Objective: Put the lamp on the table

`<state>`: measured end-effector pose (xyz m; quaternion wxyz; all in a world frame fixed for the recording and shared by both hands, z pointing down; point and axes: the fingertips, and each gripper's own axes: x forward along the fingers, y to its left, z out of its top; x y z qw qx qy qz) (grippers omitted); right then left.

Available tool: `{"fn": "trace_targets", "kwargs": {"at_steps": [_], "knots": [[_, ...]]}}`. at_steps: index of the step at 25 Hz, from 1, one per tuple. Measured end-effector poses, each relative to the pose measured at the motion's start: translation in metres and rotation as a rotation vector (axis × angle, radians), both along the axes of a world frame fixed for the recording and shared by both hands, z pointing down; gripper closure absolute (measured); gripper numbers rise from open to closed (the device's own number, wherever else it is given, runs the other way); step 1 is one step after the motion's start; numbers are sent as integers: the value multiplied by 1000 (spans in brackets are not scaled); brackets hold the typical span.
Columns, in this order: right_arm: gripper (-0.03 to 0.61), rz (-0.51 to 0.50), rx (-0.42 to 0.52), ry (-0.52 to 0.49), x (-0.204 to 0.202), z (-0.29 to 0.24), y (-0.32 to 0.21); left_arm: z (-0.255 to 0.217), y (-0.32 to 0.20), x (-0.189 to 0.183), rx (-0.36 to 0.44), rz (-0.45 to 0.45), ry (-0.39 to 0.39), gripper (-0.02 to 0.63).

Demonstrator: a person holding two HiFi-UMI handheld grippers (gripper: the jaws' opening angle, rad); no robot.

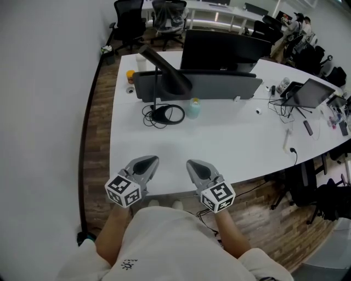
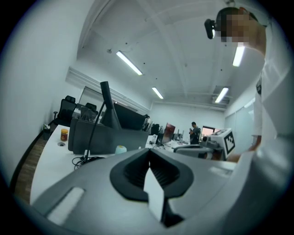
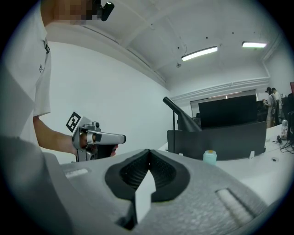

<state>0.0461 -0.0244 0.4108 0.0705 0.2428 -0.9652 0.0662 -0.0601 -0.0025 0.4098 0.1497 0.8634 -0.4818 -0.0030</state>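
Note:
A black desk lamp (image 1: 164,77) stands on the white table (image 1: 230,148), its round base (image 1: 169,114) ringed by a coiled cord and its cone shade tilted toward the back left. The lamp (image 2: 107,109) also shows at left in the left gripper view, and the same lamp (image 3: 180,115) right of centre in the right gripper view. My left gripper (image 1: 149,160) and right gripper (image 1: 193,163) hover side by side over the table's near edge, well short of the lamp. Both are shut and hold nothing. From the cameras, the left gripper (image 2: 149,153) and right gripper (image 3: 148,153) show their jaws pressed together.
A grey partition (image 1: 208,85) with a dark monitor (image 1: 219,49) behind it crosses the table behind the lamp. A mint jar (image 1: 193,108) stands beside the base, an orange-lidded jar (image 1: 130,76) at the far left. A laptop (image 1: 310,93) and cables lie at right. Office chairs (image 1: 167,16) stand beyond.

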Motion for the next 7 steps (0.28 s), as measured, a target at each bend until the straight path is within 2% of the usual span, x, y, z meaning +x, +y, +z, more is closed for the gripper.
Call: {"fn": "trace_targets", "kwargs": {"at_steps": [7], "knots": [[577, 44, 0, 7, -5, -4, 0, -1, 5, -16, 0, 7, 4, 618]]}}
